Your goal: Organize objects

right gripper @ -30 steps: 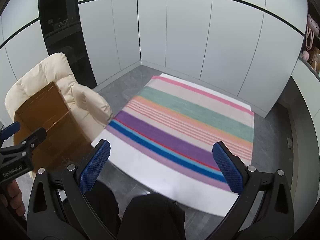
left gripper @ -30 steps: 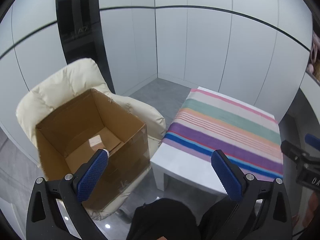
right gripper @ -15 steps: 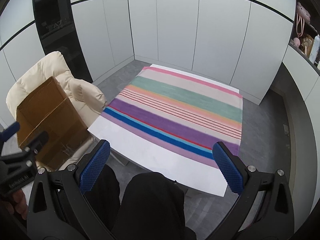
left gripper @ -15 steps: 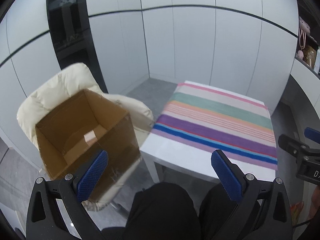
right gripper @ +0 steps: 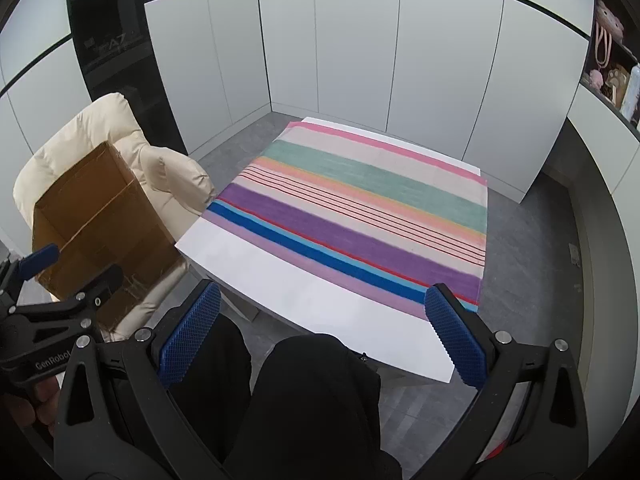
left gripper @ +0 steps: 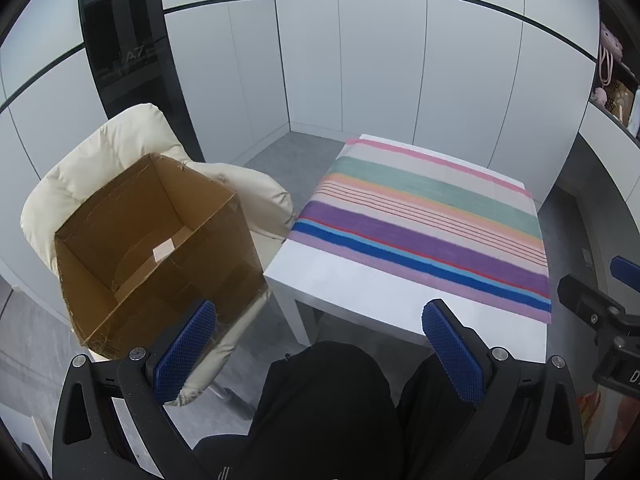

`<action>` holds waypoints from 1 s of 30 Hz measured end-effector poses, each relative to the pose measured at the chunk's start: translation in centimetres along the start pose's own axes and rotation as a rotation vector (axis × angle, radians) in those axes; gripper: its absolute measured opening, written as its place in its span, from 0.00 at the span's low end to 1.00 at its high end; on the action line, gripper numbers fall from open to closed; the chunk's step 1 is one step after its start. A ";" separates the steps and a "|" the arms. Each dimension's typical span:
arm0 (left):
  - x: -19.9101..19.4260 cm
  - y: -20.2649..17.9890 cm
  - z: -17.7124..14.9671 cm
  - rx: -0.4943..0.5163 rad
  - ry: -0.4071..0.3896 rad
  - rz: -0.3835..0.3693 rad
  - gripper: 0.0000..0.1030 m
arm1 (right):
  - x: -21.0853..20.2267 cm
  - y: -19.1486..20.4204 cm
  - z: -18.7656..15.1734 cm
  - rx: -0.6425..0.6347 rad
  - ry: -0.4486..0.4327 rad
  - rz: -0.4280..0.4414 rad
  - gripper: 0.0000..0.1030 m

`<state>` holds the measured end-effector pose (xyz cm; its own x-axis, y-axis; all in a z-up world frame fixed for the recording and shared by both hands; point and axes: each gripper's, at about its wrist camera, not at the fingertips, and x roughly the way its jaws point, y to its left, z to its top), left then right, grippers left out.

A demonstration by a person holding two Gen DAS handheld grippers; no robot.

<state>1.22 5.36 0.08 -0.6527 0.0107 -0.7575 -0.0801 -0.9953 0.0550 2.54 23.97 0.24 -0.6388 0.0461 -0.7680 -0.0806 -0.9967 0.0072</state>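
An open brown cardboard box [left gripper: 156, 252] sits on a cream padded chair [left gripper: 108, 148]; only a white label shows inside. It also shows in the right wrist view [right gripper: 100, 224]. A white table [left gripper: 360, 292] carries a striped cloth [left gripper: 424, 224], also seen in the right wrist view [right gripper: 360, 216]. My left gripper [left gripper: 320, 352] is open and empty, held above the person's lap between box and table. My right gripper [right gripper: 320, 332] is open and empty, in front of the table's near edge.
White cabinet walls [right gripper: 360, 60] surround the room, with a dark glass panel [left gripper: 124, 52] behind the chair. A shelf with small toys [right gripper: 612, 68] is at the far right. Grey floor [right gripper: 540, 248] lies right of the table. The person's dark-clothed knees [right gripper: 312, 392] sit below the grippers.
Both grippers have pulled back and up from the table and box, so more of the room shows. Both stay open and empty.
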 end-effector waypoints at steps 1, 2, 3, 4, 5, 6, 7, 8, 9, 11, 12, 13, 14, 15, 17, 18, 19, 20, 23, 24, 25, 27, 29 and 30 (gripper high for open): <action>0.0 0.0 0.0 0.001 -0.002 0.004 1.00 | 0.0 0.0 0.0 -0.001 -0.001 -0.002 1.00; 0.0 -0.1 0.0 0.004 -0.003 0.008 1.00 | 0.0 0.0 0.0 0.000 -0.001 0.001 1.00; 0.0 -0.1 -0.1 0.006 -0.005 0.010 1.00 | 0.0 0.0 0.0 0.000 0.000 0.003 1.00; 0.0 -0.2 -0.1 0.010 -0.008 0.012 1.00 | 0.1 0.1 0.0 -0.001 0.001 0.003 1.00; 0.0 -0.2 -0.1 0.014 -0.010 0.014 1.00 | 0.1 0.1 0.0 -0.002 0.000 0.002 1.00; 0.0 -0.2 0.0 0.017 -0.013 0.017 1.00 | 0.1 0.1 0.0 -0.003 0.000 0.003 1.00; 0.1 -0.2 0.0 0.017 -0.016 0.018 1.00 | 0.1 0.1 0.0 -0.003 0.001 0.003 1.00; 0.1 -0.3 0.0 0.018 -0.017 0.017 1.00 | 0.2 0.2 0.0 -0.004 0.002 0.004 1.00; 0.1 -0.3 0.0 0.018 -0.016 0.015 1.00 | 0.2 0.2 0.0 -0.005 0.003 0.004 1.00; 0.1 -0.2 0.1 0.016 -0.015 0.013 1.00 | 0.2 0.2 0.0 -0.005 0.002 0.003 1.00; 0.1 -0.1 0.1 0.017 -0.014 0.014 1.00 | 0.2 0.2 0.0 -0.004 0.003 0.004 1.00; 0.1 -0.1 0.1 0.017 -0.015 0.016 1.00 | 0.2 0.2 0.0 -0.004 0.003 0.004 1.00; 0.2 -0.1 0.2 0.017 -0.015 0.016 1.00 | 0.2 0.1 0.0 -0.005 0.002 0.003 1.00; 0.2 -0.1 0.2 0.017 -0.014 0.015 1.00 | 0.2 0.1 0.0 -0.005 0.002 0.003 1.00; 0.2 -0.1 0.2 0.017 -0.013 0.015 1.00 | 0.3 0.1 0.0 -0.005 0.002 0.002 1.00; 0.2 -0.1 0.2 0.017 -0.013 0.015 1.00 | 0.3 0.1 0.0 -0.005 0.002 0.002 1.00; 0.2 -0.1 0.2 0.016 -0.015 0.014 1.00 | 0.3 0.1 0.0 -0.005 0.002 0.002 1.00; 0.2 -0.1 0.2 0.015 -0.015 0.015 1.00 | 0.3 0.0 0.0 -0.005 0.002 0.003 1.00; 0.2 -0.2 0.2 0.017 -0.021 0.017 1.00 | 0.3 0.0 0.0 -0.007 0.002 0.002 1.00; 0.2 -0.3 0.1 0.018 -0.023 0.017 1.00 | 0.3 0.0 0.0 -0.007 0.003 0.003 1.00; 0.2 -0.3 0.1 0.018 -0.025 0.018 1.00 | 0.3 0.0 0.0 -0.008 0.002 0.004 1.00; 0.2 -0.2 0.1 0.019 -0.028 0.018 1.00 | 0.3 0.0 0.0 -0.012 0.000 0.004 1.00; 0.2 -0.2 0.1 0.017 -0.030 0.014 1.00 | 0.3 0.1 -0.1 -0.014 -0.001 0.003 1.00; 0.2 -0.2 0.1 0.015 -0.030 0.014 1.00 | 0.3 0.1 -0.1 -0.013 -0.001 0.004 1.00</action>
<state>1.05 5.57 0.02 -0.6764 0.0000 -0.7365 -0.0823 -0.9937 0.0755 2.41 23.85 -0.02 -0.6397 0.0427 -0.7674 -0.0683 -0.9977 0.0015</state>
